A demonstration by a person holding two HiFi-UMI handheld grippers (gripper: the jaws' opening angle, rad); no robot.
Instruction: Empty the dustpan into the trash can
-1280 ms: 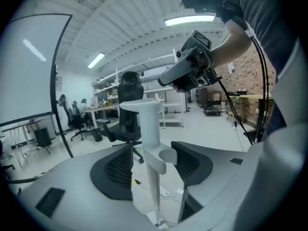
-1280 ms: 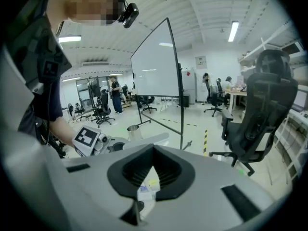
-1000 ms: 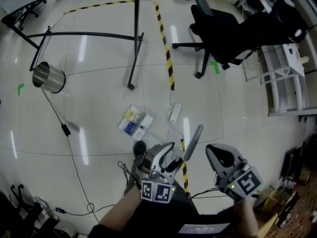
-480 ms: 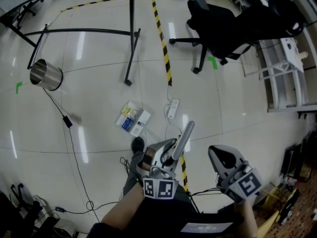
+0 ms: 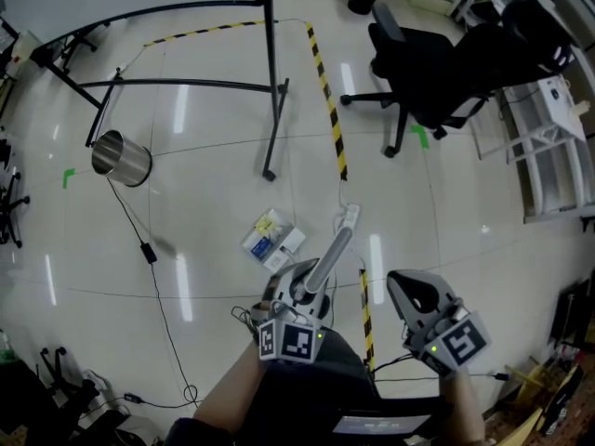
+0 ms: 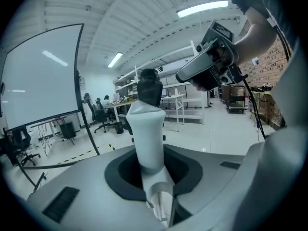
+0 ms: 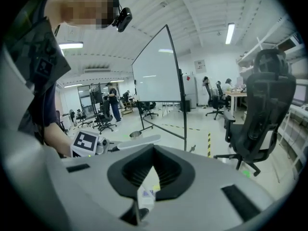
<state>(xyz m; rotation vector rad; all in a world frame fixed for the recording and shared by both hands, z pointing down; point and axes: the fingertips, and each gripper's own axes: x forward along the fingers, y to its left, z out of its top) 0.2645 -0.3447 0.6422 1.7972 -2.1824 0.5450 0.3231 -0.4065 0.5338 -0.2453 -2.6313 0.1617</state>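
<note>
Left gripper [image 5: 302,291]: jaws just closing, now clamped on pale grey plastic dustpan handle [image 6: 147,129], set for carry. Right gripper [image 5: 416,293]: jaws together, empty, spare beside it. Shiny steel trash can [image 5: 121,158] well apart, ahead-left of left gripper.

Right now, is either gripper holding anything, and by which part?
The left gripper, its jaws having just been closing, grips a grey handle low on its shaft. The right gripper holds nothing.
</note>
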